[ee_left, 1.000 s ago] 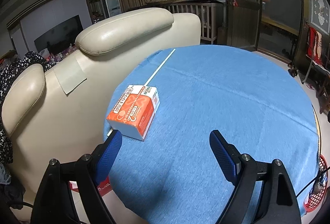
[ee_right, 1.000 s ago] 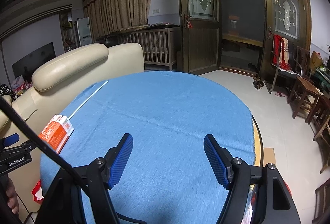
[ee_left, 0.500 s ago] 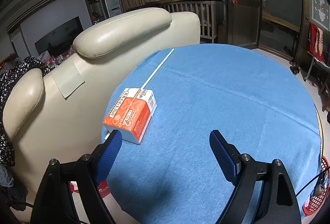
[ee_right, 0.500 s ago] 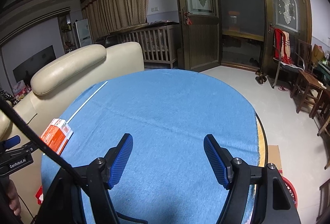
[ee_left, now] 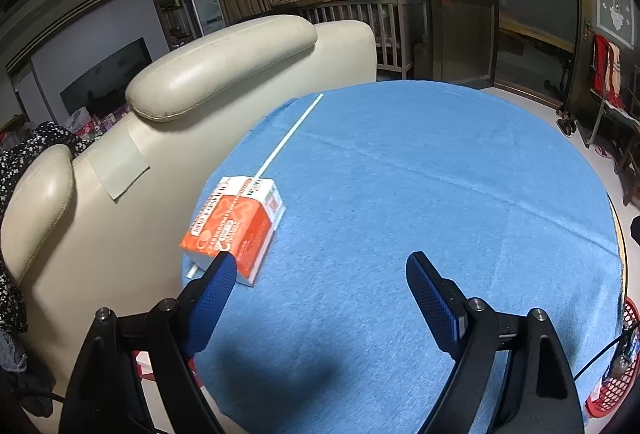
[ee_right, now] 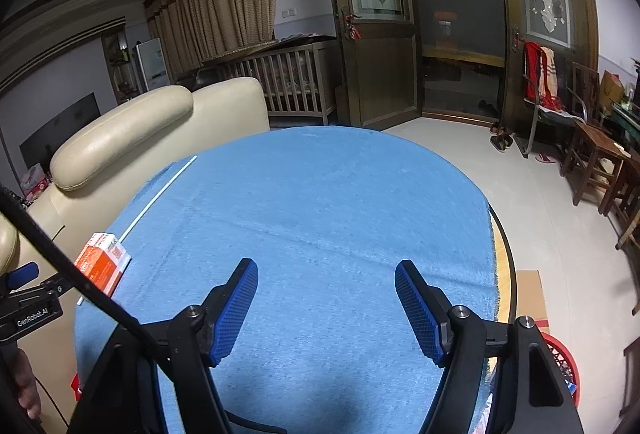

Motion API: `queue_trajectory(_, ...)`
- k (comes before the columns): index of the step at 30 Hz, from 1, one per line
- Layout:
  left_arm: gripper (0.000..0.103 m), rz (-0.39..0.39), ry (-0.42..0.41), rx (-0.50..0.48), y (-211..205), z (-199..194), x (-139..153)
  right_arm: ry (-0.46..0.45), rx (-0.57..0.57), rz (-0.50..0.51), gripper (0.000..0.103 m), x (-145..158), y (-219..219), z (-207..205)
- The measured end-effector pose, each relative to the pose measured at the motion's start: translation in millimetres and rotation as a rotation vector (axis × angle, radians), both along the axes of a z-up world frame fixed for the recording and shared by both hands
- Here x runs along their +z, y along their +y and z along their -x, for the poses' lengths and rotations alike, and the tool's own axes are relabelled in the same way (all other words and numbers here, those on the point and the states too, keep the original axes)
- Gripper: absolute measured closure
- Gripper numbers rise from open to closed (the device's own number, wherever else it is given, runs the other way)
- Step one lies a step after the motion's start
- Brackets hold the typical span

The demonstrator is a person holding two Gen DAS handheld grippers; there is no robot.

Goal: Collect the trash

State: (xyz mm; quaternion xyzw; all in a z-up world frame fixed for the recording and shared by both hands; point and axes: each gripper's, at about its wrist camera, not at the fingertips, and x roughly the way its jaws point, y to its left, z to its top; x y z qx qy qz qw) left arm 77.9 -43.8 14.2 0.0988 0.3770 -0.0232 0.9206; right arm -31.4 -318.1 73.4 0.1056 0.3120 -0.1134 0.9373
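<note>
Fingers spread wide, the left gripper (ee_left: pixel 316 274) hovers low over the blue-clothed bench (ee_left: pixel 440 174), its left fingertip (ee_left: pixel 220 266) overlapping the near corner of an orange-and-white carton (ee_left: pixel 236 222) lying flat on a white stick (ee_left: pixel 292 130) by the bench's left edge. A clean pickup likely means sliding left to straddle the carton before closing. The carton sits lower and nearer than a second ago. The right gripper (ee_right: pixel 326 272), also spread, holds nothing.
</note>
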Motion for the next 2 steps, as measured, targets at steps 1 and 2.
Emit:
queue_trajectory(1, 0.016, 0.002, 0.001, -0.002, -1.4, -2.7, -3.7, 0.003, -0.005, 0.001, 0.029, -2.8, -2.4, -1.8)
queue_trajectory(2, 0.016, 0.0, 0.008, -0.001, -3.1, -6.8, -9.3, 0.006, -0.01, 0.002, 0.029, -6.8, -5.2, -4.3)
